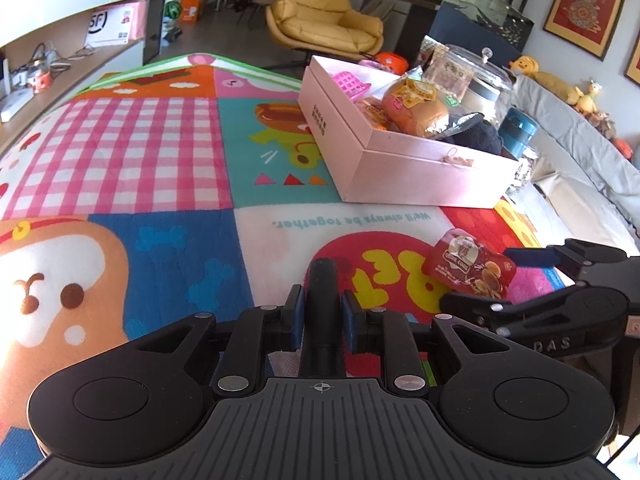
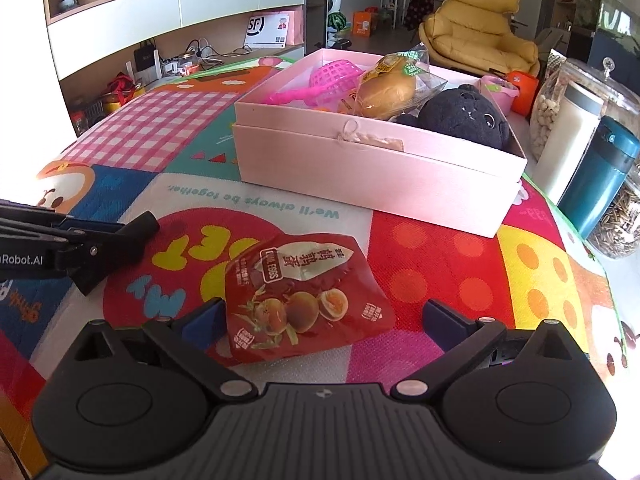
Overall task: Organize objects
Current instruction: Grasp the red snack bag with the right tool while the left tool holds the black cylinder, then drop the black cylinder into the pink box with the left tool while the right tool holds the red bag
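Note:
My left gripper (image 1: 322, 312) is shut on a black cylinder (image 1: 322, 280), which sticks up and forward from between the blue pads over the colourful play mat (image 1: 160, 152). From the right wrist view, that cylinder (image 2: 140, 226) and the left gripper (image 2: 120, 236) hover at the left. A red egg snack packet (image 2: 296, 300) lies flat on the mat between the wide-apart fingers of my right gripper (image 2: 324, 320), which is open. The same packet (image 1: 470, 268) and right gripper (image 1: 500, 280) show at the right of the left wrist view. Behind stands a pink box (image 2: 360, 168) holding a wrapped bun (image 2: 384, 88), a black plush (image 2: 464, 116) and a pink toy basket (image 2: 332, 76).
A teal bottle (image 2: 600, 176), a white canister (image 2: 568, 136) and glass jars (image 2: 618, 228) stand right of the box. A yellow armchair (image 2: 476, 36) and low shelves (image 2: 180, 40) lie beyond the mat. A grey sofa with plush toys (image 1: 576, 92) runs along the right.

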Tool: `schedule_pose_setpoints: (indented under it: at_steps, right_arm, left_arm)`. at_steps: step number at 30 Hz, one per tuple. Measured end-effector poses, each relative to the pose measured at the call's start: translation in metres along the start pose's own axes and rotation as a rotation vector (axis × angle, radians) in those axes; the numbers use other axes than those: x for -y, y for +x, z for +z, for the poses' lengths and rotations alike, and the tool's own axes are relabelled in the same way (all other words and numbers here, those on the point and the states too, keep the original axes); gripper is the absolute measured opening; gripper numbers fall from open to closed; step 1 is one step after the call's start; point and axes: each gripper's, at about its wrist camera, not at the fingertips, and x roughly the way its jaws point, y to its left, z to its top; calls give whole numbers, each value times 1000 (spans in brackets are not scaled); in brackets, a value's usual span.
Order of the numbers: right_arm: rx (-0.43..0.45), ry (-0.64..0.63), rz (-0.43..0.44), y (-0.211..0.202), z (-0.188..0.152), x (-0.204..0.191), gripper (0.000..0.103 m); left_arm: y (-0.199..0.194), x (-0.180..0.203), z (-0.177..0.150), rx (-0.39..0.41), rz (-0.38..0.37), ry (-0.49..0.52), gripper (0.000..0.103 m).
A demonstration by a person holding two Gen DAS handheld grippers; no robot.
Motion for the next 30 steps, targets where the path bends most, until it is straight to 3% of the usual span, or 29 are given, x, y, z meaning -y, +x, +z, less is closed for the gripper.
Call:
schedule_pose_setpoints:
  at_steps: [6,11,13,20,30]
  right_arm:
    - [13,8,9,9,9,-6,103]
    - [22,-26,22,5,12,-16,84]
    - [22,-30,16,3,12,-18,81]
    - [18,-23,-2,-9,7,-17,81]
    - [109,28,-22,-51,4,0,81]
  left_arm:
    - [0,8,-3,11,26,53,22]
    - [0,6,-3,13,22,43,22]
    - [0,7,-3,15,24,50,22]
    - [-1,12,-5,33,45,70,22]
    - [-10,15,2,-11,13,78,22]
